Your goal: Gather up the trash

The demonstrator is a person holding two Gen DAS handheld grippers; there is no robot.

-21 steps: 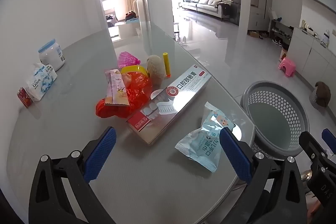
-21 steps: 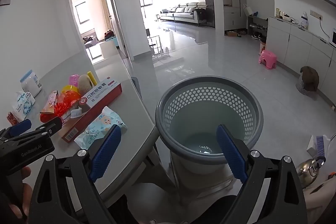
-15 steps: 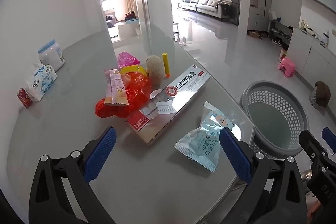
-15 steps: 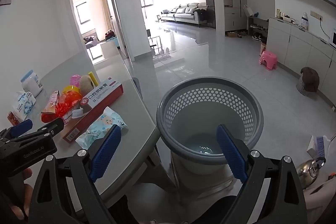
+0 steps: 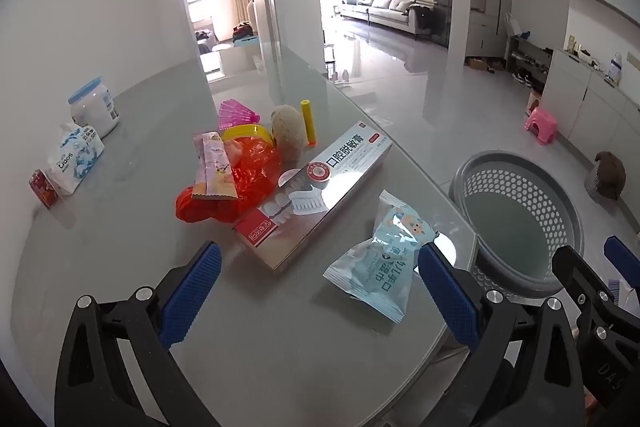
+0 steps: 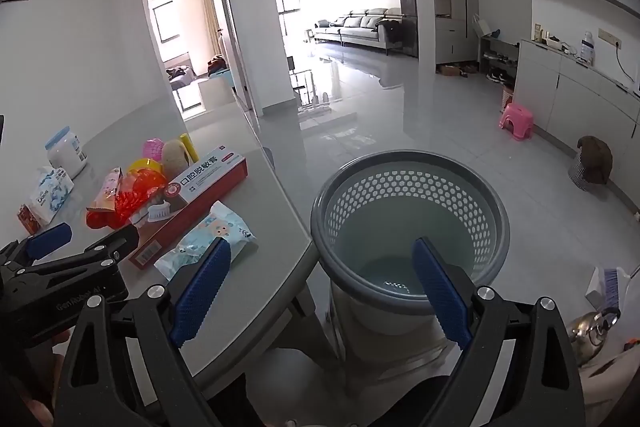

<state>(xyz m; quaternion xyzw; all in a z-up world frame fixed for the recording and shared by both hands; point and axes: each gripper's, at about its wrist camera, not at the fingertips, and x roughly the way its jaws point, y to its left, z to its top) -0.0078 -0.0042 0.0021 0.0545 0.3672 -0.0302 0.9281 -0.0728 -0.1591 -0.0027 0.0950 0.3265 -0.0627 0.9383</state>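
Black-framed hand-held gripper (image 5: 318, 283) with ribbed blue pads (image 5: 191, 293), silver screw heads, faint white lettering.

We see a grey basket (image 6: 412, 183) pierced with a honeycomb of holes, and a grey glossy table (image 5: 120, 227). On it lie a silver toothpaste box (image 5: 316, 195) with red ends, a pale blue wet-wipe packet (image 5: 380, 259), a crumpled red-orange bag (image 5: 240, 187) and a yellow tube (image 5: 308, 123). Our grippers' pads (image 5: 188, 287) are blue on black frames.
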